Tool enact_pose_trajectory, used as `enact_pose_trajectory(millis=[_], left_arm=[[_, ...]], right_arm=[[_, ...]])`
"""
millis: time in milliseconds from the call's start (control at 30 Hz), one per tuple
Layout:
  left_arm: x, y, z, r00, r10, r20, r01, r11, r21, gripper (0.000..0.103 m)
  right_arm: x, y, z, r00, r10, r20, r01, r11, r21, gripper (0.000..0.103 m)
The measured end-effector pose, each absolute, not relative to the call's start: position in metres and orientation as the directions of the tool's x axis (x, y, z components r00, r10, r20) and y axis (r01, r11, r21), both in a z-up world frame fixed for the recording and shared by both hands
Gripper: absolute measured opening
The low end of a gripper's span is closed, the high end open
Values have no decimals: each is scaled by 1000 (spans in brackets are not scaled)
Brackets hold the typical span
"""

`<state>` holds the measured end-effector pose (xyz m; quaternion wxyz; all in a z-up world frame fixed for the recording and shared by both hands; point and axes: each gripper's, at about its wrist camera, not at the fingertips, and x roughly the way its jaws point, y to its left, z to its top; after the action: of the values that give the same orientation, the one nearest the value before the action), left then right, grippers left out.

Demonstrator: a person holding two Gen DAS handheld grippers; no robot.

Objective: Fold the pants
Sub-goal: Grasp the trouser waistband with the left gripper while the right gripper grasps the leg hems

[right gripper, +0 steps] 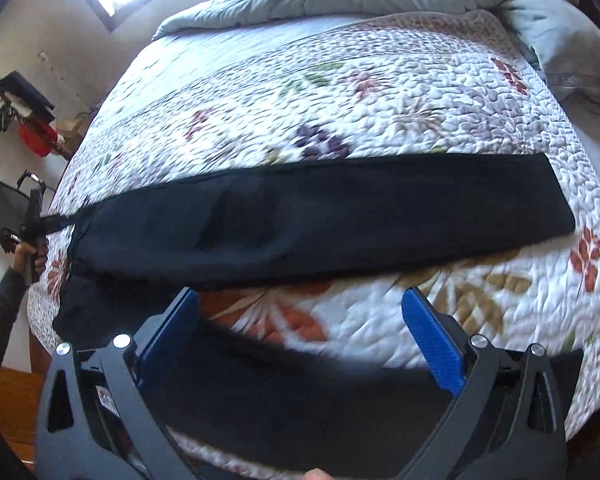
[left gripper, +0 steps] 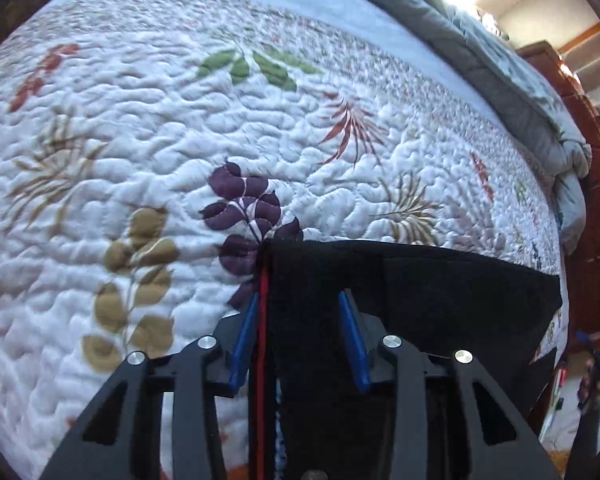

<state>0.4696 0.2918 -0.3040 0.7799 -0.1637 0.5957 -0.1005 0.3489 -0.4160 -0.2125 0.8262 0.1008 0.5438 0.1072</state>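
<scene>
The black pants lie stretched in 1 long strip across the quilted bed, ahead of the right gripper, with more dark cloth directly under it. The right gripper stands wide apart, holding nothing. The left gripper has 1 end of the pants, with a red stripe, between its blue fingers; whether the pads press on it cannot be told. Judgement: the end is taken to carry it over for a fold.

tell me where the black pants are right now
The black pants lie stretched across the floral quilt in the right wrist view, their left end at the left gripper.
</scene>
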Motion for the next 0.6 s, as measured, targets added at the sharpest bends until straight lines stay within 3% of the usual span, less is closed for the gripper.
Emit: enact_pose_trajectory(millis=[133,267,433,600], left_arm=[[481,286,-312,251,-383,-889,-3,918,-396,60],[491,279,-312,219,-376,-900,34,925,-378,62],[491,271,-312,200,-339,-919,85,941,-328,60],[493,275,-315,194,-311,-931,78,950,-301,49]], right_arm=[[381,-465,-215,376,319,-870,-37,943,330,100],[411,-529,-225,352,347,-869,35,923,382,100],[446,-596,-242,313,299,-901,111,931,348,100],[485,-652,-266,278,273,-921,168,930,326,100]])
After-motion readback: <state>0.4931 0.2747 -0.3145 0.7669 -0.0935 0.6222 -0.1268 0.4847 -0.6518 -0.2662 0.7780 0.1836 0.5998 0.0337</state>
